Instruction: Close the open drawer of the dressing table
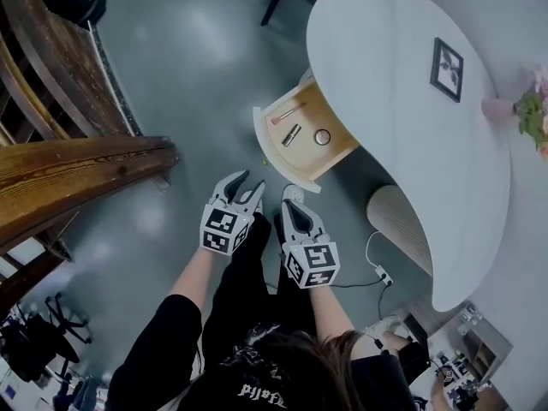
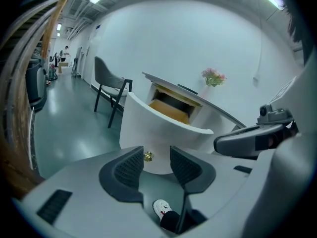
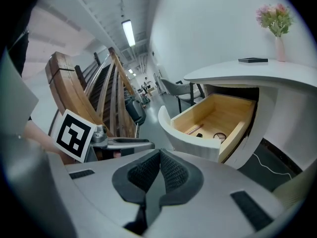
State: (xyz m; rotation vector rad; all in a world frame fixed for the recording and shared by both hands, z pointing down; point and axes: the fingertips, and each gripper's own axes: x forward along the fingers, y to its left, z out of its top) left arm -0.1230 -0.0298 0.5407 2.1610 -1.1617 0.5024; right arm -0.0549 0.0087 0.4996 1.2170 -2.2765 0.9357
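A person stands on the grey-green floor facing a white dressing table, a claw in each hand, both pointed down and forward toward the piece. The table's drawer hangs well out from under the curved tabletop, its pale wooden inside open to the head view (a pink stick, a small dark tube and a round object lie on its bottom). The left claw has its jaws parted with nothing between them; in the left gripper view its fingers frame the drawer's white rounded front and a small brass knob, which sits apart from them. The right claw, just beside the left, has its jaws pressed together at the tips and is empty, and it is clear of the drawer. On the tabletop stand a dark picture frame and a pink vase of flowers. A heavy wooden stair rail runs along the person's left, and a grey chair stands beyond the table.
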